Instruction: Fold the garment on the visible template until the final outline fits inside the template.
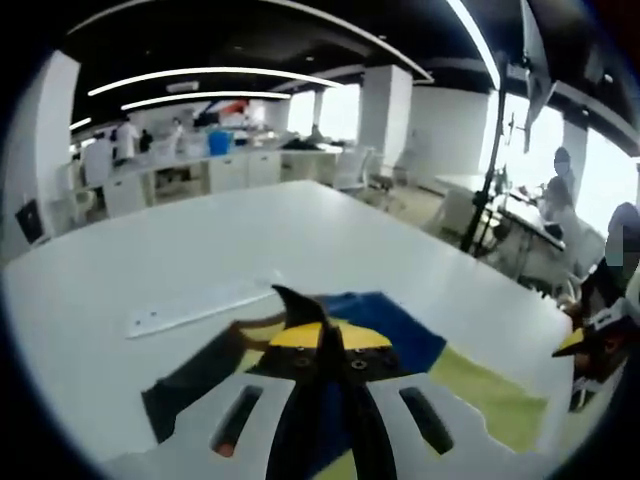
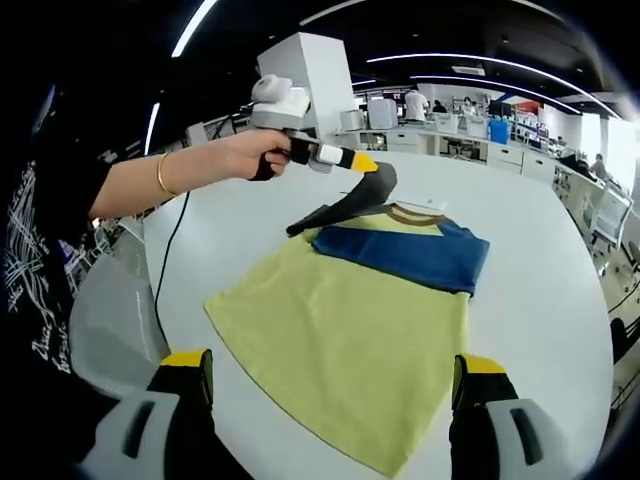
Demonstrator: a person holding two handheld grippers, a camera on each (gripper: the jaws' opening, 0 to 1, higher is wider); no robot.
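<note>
One garment (image 2: 370,310) | left gripper (image 2: 372,168) pinching sleeve (image 2: 345,208) | right gripper (image 2: 330,385) spread

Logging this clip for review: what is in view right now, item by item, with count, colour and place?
T-shirt: one, yellow-green body, blue chest band and sleeve, brown collar; flat on the table.
Dark sleeve: one, black; lifted off the shirt's upper left.
White strip: one; on the table beyond the shirt.
Table: one, white, round.
Background: office desks, chairs, pillars, people.
Left gripper: one, yellow-tipped; pinching the dark sleeve.
Right gripper: one, jaws apart over the hem.
Hand: one, holding the left gripper.
</note>
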